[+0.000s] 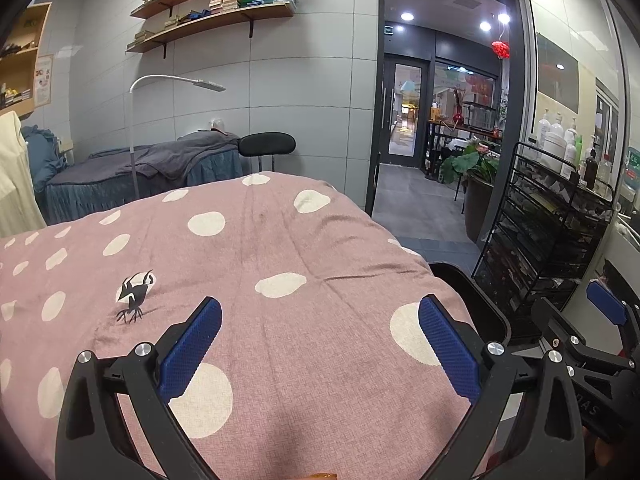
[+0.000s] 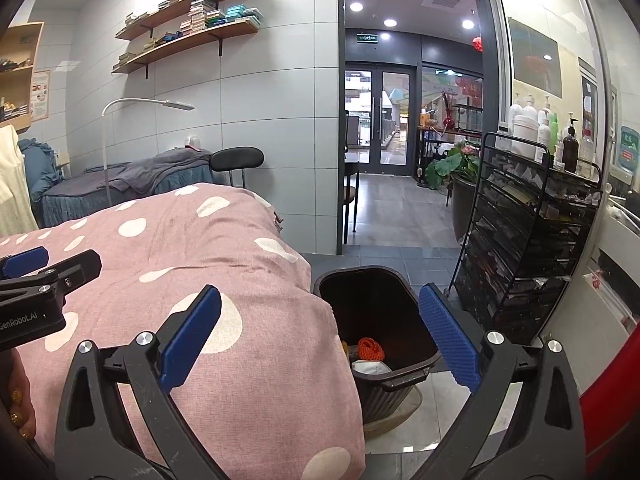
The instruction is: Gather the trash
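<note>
Left gripper (image 1: 320, 344) spread, empty, over quilt (image 1: 248, 248); right gripper (image 2: 320, 340) spread, empty, nearer bin (image 2: 372, 292), just right of quilt edge; trash (image 2: 370, 348) lying inside bin, no loose trash visible on quilt

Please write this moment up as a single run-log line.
left tongs: open, empty, over bed cover | right tongs: open, empty, over bed edge and bin | bin: beside bed, holds orange item and white mask

Bin (image 2: 372, 304) set on floor just R of bed (image 2: 224, 280); trash (image 2: 370, 350) seen inside. Wire rack (image 2: 528, 240) placed R of bin, bottles (image 2: 532, 128) on top. Doorway (image 2: 400, 120) behind.
</note>
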`<move>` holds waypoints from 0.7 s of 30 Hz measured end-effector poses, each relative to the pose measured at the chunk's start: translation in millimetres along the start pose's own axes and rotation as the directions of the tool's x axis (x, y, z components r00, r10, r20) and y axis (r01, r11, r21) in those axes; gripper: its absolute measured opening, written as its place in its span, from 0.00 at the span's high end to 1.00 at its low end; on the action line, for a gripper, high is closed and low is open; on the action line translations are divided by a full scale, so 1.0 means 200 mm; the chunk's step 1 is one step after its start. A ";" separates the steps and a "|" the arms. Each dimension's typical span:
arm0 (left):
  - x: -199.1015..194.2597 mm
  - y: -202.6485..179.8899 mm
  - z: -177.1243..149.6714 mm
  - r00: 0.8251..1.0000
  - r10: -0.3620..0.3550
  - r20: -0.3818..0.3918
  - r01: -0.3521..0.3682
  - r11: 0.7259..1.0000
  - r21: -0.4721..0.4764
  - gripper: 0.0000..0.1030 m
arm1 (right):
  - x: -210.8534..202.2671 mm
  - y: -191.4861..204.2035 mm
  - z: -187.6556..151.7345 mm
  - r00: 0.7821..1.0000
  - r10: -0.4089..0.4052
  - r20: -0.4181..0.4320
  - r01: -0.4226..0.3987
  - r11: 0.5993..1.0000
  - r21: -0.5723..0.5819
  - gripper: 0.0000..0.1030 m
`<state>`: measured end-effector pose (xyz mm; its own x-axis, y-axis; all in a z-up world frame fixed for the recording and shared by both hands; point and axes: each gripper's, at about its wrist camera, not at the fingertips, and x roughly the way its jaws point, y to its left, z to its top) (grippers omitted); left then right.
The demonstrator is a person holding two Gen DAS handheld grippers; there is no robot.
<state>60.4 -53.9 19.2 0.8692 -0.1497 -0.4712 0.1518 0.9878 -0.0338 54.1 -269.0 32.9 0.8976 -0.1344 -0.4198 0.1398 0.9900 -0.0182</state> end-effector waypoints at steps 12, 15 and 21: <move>0.00 0.00 0.00 1.000 -0.002 -0.001 0.002 1.000 0.001 0.06 | 0.01 0.00 0.00 1.000 -0.003 -0.004 0.003 1.000 0.000 0.05; 0.00 0.01 -0.01 1.000 -0.004 -0.001 0.004 1.000 -0.003 0.06 | 0.01 0.00 0.00 1.000 -0.002 -0.004 0.002 1.000 0.001 0.05; 0.00 0.00 -0.02 1.000 -0.003 -0.007 0.003 1.000 -0.001 0.06 | 0.03 0.00 -0.01 1.000 -0.005 -0.010 0.005 1.000 0.005 0.05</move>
<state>59.4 -54.0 15.6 0.8657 -0.1524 -0.4768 0.1541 0.9874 -0.0359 58.0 -268.9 28.9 0.8926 -0.1393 -0.4288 0.1467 0.9890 -0.0158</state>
